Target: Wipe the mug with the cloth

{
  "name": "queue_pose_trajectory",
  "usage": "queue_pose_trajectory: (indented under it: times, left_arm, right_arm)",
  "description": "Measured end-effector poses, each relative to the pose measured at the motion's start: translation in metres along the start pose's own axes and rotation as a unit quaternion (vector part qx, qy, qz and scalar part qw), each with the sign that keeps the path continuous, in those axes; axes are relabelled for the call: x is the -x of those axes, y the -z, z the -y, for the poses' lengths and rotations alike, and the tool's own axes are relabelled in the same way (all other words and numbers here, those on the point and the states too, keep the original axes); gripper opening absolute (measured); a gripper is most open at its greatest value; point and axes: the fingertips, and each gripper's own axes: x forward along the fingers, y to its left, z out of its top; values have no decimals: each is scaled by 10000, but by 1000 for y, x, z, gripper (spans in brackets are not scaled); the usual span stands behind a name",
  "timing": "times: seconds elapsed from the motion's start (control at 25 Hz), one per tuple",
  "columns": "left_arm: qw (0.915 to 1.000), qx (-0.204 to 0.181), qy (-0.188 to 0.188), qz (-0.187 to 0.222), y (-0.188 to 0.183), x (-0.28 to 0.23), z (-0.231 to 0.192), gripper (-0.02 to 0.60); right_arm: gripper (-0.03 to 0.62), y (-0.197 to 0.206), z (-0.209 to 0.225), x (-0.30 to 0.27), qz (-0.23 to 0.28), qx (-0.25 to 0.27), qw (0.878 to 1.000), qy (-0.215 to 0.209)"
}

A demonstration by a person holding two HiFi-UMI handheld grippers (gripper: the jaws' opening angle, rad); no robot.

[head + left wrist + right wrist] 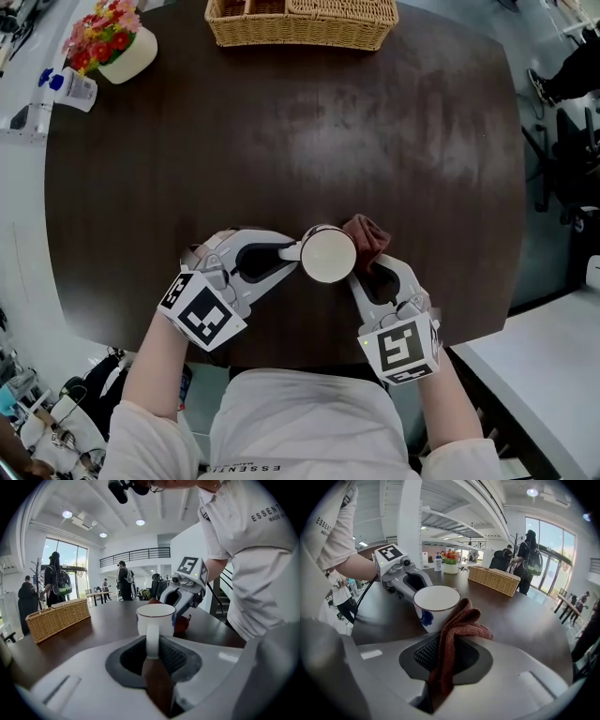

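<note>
Your left tool [296,251] is clamped on the handle of the mug [328,254]. The handle points left into its jaws, and the mug is upright, mouth up, over the near part of the dark worktop [281,141]. Just right of the mug, the reddish-brown cloth [367,239] bunches against the wall opposite the handle and touches it. Your right tool [364,274] is closed on that cloth, with a fold sticking out past the jaws toward the mug. The surface to wipe lies just left of the right tool, so that hand looks like the one to move. Count: 2 tools, 1 mug, 1 cloth, and 1 wicker basket [300,28] far back.
</note>
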Motion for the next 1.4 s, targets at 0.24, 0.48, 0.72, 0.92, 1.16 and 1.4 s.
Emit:
queue_pose_trajectory:
  times: [0.24,0.48,0.72,0.92,1.16,1.4]
  left_arm:
    - [10000,44,-52,29,1,2,-5,75]
    - [9999,-152,60,-4,1,2,-3,75]
    - [9993,-256,268,-5,3,4,-6,75]
    - [9994,-171,301,18,5,4,-14,75]
    - [9996,-62,287,31,7,7,-25,77]
    - [9994,112,317,97,6,9,-27,78]
  right_arm:
    - [87,15,-28,16,-262,102,9982,-531]
    - [87,1,13,22,-69,676,9968,-422]
    - [86,-67,44,-13,529,1957,9727,-1125]
    - [86,-96,33,-43,141,2872,9284,-2352]
    - [84,-92,9,-61,-406,4521,8259,-3344]
    - [83,-86,3,-61,-870,5751,7199,-3788]
